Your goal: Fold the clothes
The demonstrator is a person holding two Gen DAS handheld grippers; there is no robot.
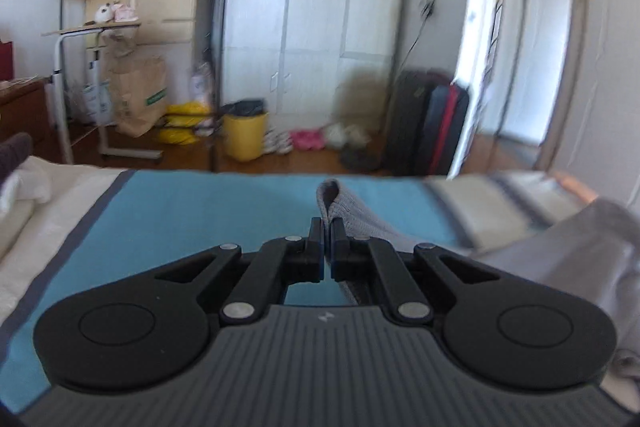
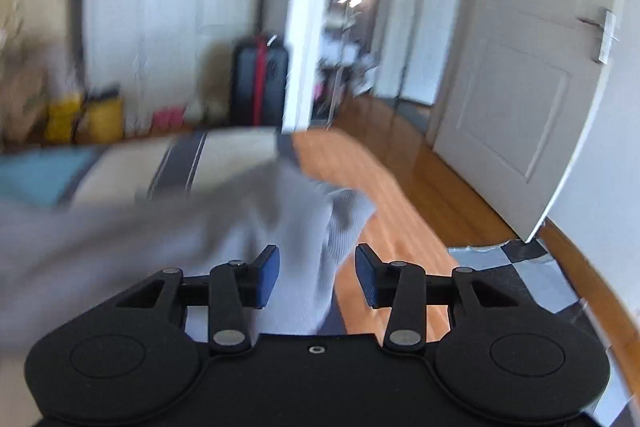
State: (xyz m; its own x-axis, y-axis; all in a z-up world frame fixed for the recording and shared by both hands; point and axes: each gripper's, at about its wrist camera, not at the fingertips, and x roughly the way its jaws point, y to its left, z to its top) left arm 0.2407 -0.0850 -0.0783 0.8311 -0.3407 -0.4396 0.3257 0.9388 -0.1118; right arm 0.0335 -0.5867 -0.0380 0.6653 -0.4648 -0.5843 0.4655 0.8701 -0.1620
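Left wrist view shows the left hand-held gripper (image 1: 327, 227) clamped on a ribbed grey knit garment (image 1: 352, 215), its folded edge poking up at twelve o'clock over the smooth blue bed sheet (image 1: 200, 211). Right hand-held gripper (image 2: 317, 261) stands parted, pads clear of the soft cloth draped between them.

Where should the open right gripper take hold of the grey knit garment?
Probably the loose hem edge of the grey knit garment hanging between the right gripper pads, approached straight ahead from above the bed edge. That fold drapes free over the wooden floor, while the left gripper already pinches another edge.
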